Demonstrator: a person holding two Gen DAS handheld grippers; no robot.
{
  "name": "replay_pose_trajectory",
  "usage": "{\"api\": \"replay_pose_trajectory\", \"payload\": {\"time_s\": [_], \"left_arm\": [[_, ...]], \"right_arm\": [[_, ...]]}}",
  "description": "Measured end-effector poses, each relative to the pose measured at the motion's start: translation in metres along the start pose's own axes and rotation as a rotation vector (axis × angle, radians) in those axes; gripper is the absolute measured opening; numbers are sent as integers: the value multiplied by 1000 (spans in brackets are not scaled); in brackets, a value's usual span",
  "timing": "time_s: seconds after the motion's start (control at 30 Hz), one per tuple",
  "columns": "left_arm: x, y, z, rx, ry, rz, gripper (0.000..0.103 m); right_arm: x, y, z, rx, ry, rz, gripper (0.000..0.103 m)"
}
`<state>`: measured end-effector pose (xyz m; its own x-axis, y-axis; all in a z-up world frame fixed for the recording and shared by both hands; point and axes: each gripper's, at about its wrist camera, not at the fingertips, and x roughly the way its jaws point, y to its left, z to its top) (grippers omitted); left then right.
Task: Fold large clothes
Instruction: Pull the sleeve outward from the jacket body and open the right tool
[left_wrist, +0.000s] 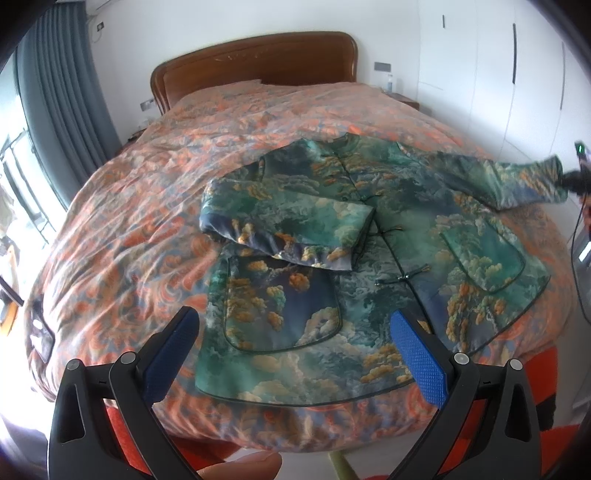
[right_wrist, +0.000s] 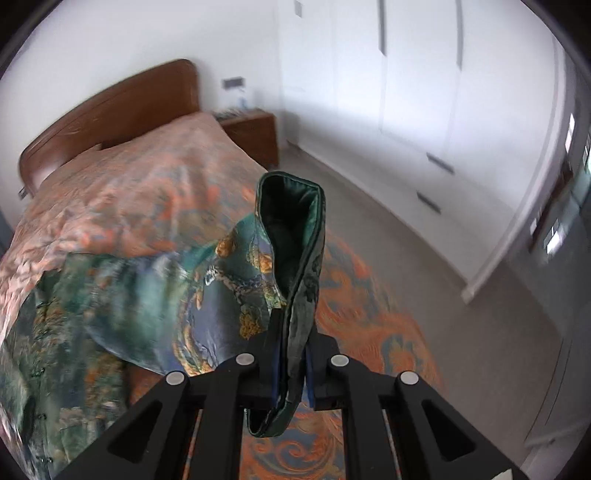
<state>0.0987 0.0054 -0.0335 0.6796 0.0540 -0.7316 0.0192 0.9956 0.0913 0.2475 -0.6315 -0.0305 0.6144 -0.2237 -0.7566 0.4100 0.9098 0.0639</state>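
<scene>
Sleeve held out wide as jacket fold reaches its second side

Bedroom scene, seen from our two wrist cameras: a green printed jacket (left_wrist: 369, 236) lies front-up on the bed (left_wrist: 147, 192), collar toward the wooden headboard (left_wrist: 255, 62) and hem at the near edge, its long axis running from headboard to foot. One sleeve (left_wrist: 295, 229) is already folded across the chest. The other sleeve (left_wrist: 517, 181) stretches out past the bed's far side, lifted clear of the quilt, at right angles to the body.

We have the cuff (right_wrist: 295, 258) of that outstretched sleeve clamped in our right hand-held gripper (right_wrist: 291, 376), its jaws closed on the cuff's edge, the dark lining gaping open above them. From that side the jacket lies off to the left of the cuff, so we judge the coming move to be a sweep of the sleeve back across the body toward the button line. Our right hand is plainly the nearer one for it.

Our left hand-held gripper (left_wrist: 295, 358) hovers over the hem with its blue pads (left_wrist: 421, 365) spread wide apart and nothing between them, apparently waiting on the bottom fold.

We can make out no brand, label or readable writing on the jacket, the quilt or the white wardrobe (right_wrist: 424, 110). Motion blur softens the right wrist view.
</scene>
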Motion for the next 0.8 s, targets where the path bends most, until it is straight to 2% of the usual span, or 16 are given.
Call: {"api": "replay_pose_trajectory", "payload": {"time_s": [0.17,0.27,0.37,0.43,0.63,0.73,0.8], "left_arm": [[0,-1,1,38,-9,13,103],[2,-2,2,53,-1,12,103],[6,-5,2,72,3,16,103],[11,-6,3,92,-1,21,103],[39,-10,22,197,-15,44,103],[70,-18,36,248,5,11,103],[97,-25,46,262,54,-38,103]], "right_arm": [[40,-34,-37,102,73,-4,11],[57,-46,-51,147,100,-10,18],[67,-54,-63,181,106,-31,28],[72,-61,-68,196,115,-63,42],[45,-68,-82,176,51,-145,44],[14,-57,-92,135,-4,-133,45],[-8,-43,-103,115,-37,-87,46]]}}
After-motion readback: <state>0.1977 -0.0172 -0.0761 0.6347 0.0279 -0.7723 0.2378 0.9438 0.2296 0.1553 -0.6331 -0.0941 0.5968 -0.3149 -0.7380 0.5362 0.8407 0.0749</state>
